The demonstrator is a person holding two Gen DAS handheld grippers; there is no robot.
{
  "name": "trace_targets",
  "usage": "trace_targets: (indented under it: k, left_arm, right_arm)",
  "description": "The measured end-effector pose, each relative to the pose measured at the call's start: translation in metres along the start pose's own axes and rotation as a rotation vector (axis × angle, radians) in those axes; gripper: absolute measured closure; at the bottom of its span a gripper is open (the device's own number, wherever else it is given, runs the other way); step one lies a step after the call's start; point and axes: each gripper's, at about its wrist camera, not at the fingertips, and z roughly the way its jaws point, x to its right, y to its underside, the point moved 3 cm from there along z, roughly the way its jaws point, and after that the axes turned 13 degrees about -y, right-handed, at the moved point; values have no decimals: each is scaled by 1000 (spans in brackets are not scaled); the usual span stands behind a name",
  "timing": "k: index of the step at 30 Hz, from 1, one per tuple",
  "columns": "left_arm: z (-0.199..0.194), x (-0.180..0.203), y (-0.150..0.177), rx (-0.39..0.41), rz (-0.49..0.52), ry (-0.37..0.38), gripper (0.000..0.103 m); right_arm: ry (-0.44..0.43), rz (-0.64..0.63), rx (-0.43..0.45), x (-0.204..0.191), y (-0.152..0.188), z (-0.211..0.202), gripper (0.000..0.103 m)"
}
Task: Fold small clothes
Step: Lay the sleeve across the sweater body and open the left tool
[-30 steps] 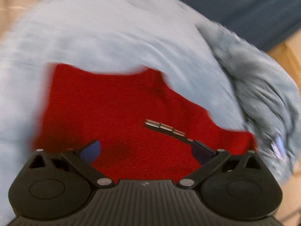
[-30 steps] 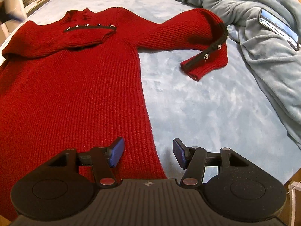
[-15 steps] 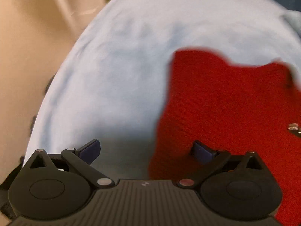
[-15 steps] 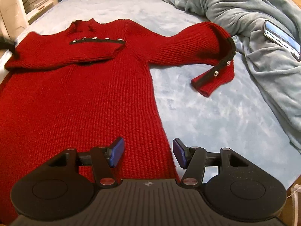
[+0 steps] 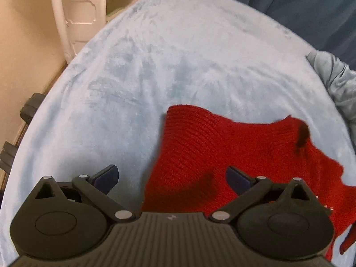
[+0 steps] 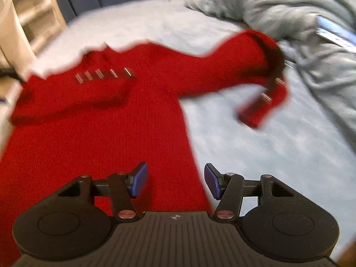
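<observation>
Your left gripper (image 5: 171, 179) is spread wide w/ nothing between the pads, over the red sweater (image 5: 222, 146) where its folded shoulder meets bare bed (image 5: 133, 77). Your right gripper (image 6: 175, 181) is also released, straddling the sweater's (image 6: 100, 133) side edge. Sweater lies flat mid-bed, one sleeve folded across the chest, other sleeve (image 6: 244, 66) stretched toward the grey blanket (image 6: 300, 11) at the bed's right edge; phone (image 6: 336, 33) on blanket

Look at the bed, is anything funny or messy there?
A little. The red sweater's one sleeve is folded across its chest, but the other sleeve sticks out crooked, cuff bent back. A phone-like thing lies on the rumpled grey blanket.
</observation>
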Motion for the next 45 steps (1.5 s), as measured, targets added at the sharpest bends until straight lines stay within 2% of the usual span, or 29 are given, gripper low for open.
trace_targets:
  k: [3,5,7,8,9,10,11,12,16,18,20,22,23,24,26,27,28,29,30,31,34,38,42,45]
  left_arm:
    - [0,-10,6,-9,-50,32,0]
    - [-1,-16,11,-16,-56,36,0]
    - [-4,-23,13,-11,-46,22,0]
    - [-4,-28,14,-10,-45,17,0]
    - [-2,-31,15,-10,-47,15,0]
    - [-2,-34,15,-15,-46,13,0]
    - [-2,-37,16,-15,-47,13,0]
    - [-3,-38,16,-10,-47,14,0]
    - [-8,-38,14,52,-79,36,0]
    - [-10,-32,15,83,-92,49,0]
    - [-8,-24,17,86,-78,39,0]
    - [-3,-13,20,86,-37,17,0]
    - [1,-7,21,89,-10,-10,0]
    - [6,0,23,98,36,-57,0]
    - [20,9,26,125,146,-168,0]
    - [28,12,28,132,200,-214,0]
    - [31,12,29,139,204,-219,0]
    - [32,9,28,139,182,-212,0]
    - [33,6,27,131,162,-203,0]
    - [31,3,27,128,142,-189,0]
    - [17,-3,32,140,125,-149,0]
    - [-24,-8,51,173,163,-119,0]
    - [-80,-22,95,228,170,-117,0]
    - [-113,-31,136,207,150,-93,0]
  right_arm:
    - [-118,-22,62,-12,-50,49,45]
    - [-162,-52,23,-21,-73,93,45]
    - [-127,-85,-18,-29,-86,137,45]
    - [-112,-113,-45,-33,-87,152,49]
    - [-87,-150,-67,-37,-87,164,60]
    - [-36,-204,-59,-42,-86,169,83]
    - [-15,-254,-43,-47,-86,166,92]
    - [-38,-300,-13,-56,-88,157,98]
    - [-162,-381,199,-80,-112,93,98]
    - [-162,-384,258,-72,-129,82,98]
    - [-87,-333,199,-43,-139,103,98]
    - [-72,-235,50,-13,-134,143,98]
    - [-52,-194,-39,2,-125,166,98]
    - [-30,-185,-79,11,-117,179,98]
    - [-18,-219,-57,14,-107,184,98]
    - [-5,-218,-34,16,-105,179,97]
    - [18,-193,-20,19,-105,176,91]
    - [47,-170,-18,25,-105,175,76]
    - [93,-159,-23,32,-103,175,68]
    - [123,-164,-25,38,-100,173,55]
    - [145,-135,-4,48,-93,151,53]
    - [62,-12,103,42,-71,82,51]
    - [32,-18,168,24,-24,7,43]
    - [68,-43,183,21,5,-34,40]
